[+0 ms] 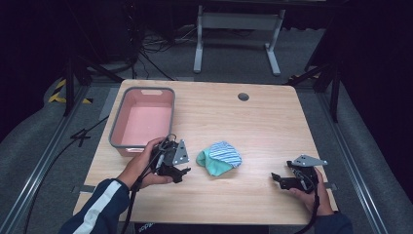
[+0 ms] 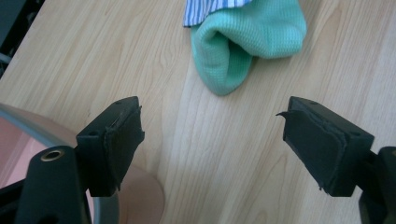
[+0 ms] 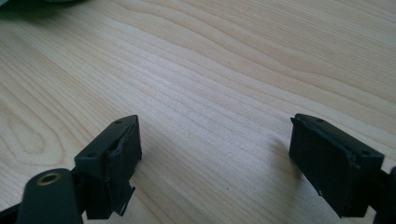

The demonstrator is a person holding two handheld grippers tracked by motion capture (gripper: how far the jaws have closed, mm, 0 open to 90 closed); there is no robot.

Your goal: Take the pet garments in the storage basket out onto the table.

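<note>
While both hands rest low on the tabletop, the left gripper sits just in front of the pink bin, pointing across toward the little bundle of cloth in the middle. That bundle is a mint-green cloth with a blue-and-white striped cloth lying on top of it, both flat on the wood, near the left gripper but not touching it. From the left gripper view the jaws are spread wide with nothing between them but bare wood grain; the green cloth lies ahead of them, its rounded end pointing back at the gap, and the striped cloth peeks in at the top edge. A curved grey rim of the bin shows at the lower left of that view, right beside the left jaw.

Over on the other side, the right gripper is held well apart from the cloths, near the front right corner, aimed inward. Its own view shows the jaws released and wide, empty, hovering just over plain tabletop.
</note>
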